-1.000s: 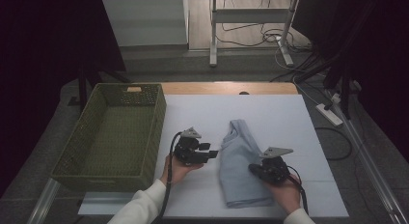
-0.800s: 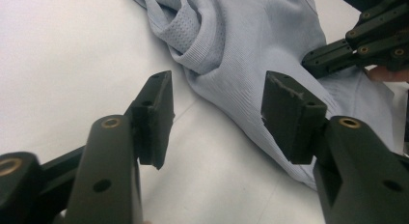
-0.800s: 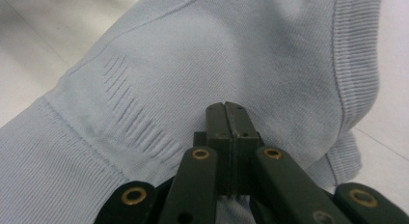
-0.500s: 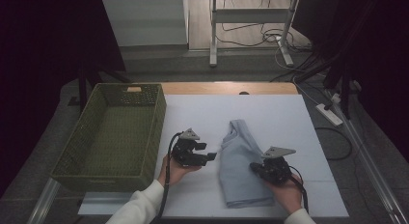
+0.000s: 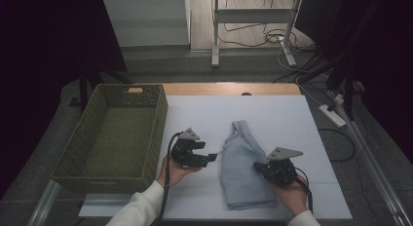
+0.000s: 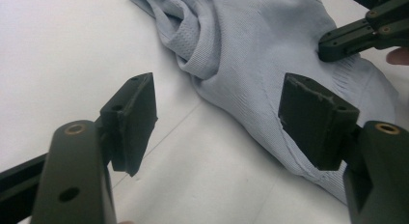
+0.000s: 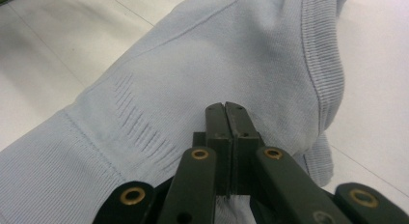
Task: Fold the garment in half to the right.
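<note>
blue garment btwn 2 tools

This looks like a lab or a test room set up for recording, not a home. A white table with a wooden edge stands on a grey floor, with dark curtains at both sides, and a green basket sits to the left of the left gripper. Beyond the grippers, loose cables lie around the metal legs of a stand, and far to the right of the right gripper lies what is probably a power strip.
</note>
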